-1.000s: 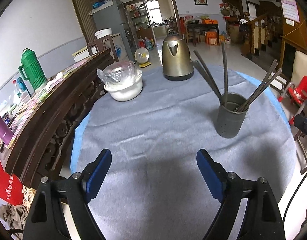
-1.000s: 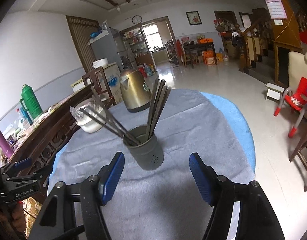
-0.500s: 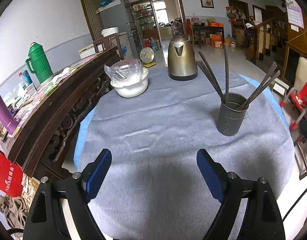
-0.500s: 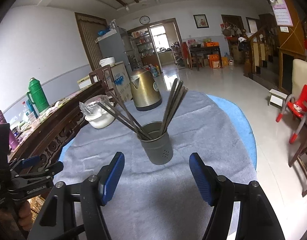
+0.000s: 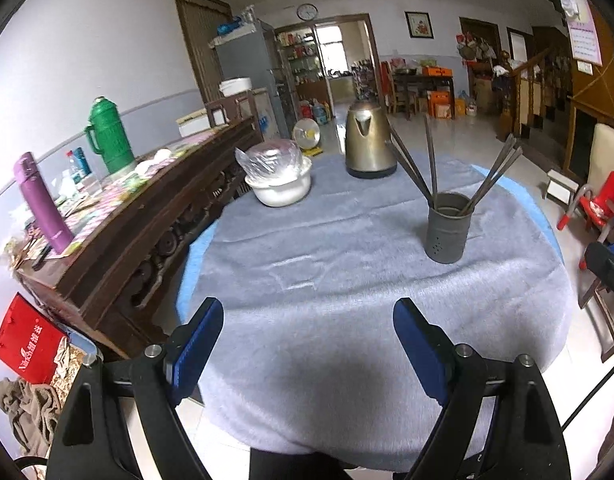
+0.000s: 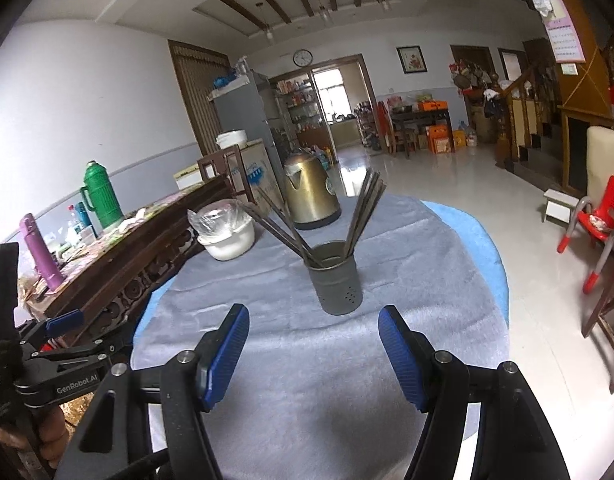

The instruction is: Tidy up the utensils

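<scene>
Both tools, left [image 5: 307, 344] and right [image 6: 313, 350], hover spread and empty over the desk [image 5: 347, 280]; chopstick holder [image 6: 338, 278] at 12 o'clock of the right.

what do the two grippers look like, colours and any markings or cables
Both are black frames with silver bolts and ribbed blue pads. The left gripper has a thin black cable trailing at the right. The right gripper looks the same. In the right wrist view the left one's side reads "GenRobot.AI" in white.
</scene>
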A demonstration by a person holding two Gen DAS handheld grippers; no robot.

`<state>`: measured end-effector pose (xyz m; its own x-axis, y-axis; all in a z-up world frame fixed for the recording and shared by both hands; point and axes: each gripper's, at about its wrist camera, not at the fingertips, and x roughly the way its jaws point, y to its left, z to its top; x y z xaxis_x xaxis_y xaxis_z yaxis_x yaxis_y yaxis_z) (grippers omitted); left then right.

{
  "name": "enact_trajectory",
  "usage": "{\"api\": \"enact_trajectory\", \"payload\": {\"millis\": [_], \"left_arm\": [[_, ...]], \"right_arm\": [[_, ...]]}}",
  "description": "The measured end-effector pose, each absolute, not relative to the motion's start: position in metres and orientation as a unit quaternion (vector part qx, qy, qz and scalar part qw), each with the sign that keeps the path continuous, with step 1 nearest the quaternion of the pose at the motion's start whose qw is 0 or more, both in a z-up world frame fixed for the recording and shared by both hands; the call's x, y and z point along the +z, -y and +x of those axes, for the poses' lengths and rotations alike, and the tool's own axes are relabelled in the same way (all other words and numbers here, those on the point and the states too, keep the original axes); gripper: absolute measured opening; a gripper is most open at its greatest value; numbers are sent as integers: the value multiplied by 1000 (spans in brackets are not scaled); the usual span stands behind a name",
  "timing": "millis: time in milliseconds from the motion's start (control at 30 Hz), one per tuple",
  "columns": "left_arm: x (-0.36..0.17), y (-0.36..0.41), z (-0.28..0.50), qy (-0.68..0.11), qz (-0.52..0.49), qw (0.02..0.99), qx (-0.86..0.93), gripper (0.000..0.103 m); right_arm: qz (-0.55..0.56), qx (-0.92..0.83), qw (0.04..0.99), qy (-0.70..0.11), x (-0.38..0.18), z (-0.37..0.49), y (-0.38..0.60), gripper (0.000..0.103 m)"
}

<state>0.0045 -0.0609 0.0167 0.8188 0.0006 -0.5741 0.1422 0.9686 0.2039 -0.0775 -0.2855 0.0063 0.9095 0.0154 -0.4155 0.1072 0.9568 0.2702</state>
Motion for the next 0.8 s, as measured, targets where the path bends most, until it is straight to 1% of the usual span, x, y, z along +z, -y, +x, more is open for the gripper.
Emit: {"api": "enact_trajectory", "payload": {"millis": [167, 333, 800], "left_arm": [[32, 47, -18, -284, 106, 952, -33, 87], [40, 40, -23, -273, 104, 956, -33, 88], [42, 14, -32, -268, 85, 959, -29, 88]], "right_arm": [[141, -23, 970, -197, 17, -99, 275, 71], [147, -34, 969, -193, 20, -105, 270, 71], [119, -32, 973, -196, 24, -102, 236, 71]]}}
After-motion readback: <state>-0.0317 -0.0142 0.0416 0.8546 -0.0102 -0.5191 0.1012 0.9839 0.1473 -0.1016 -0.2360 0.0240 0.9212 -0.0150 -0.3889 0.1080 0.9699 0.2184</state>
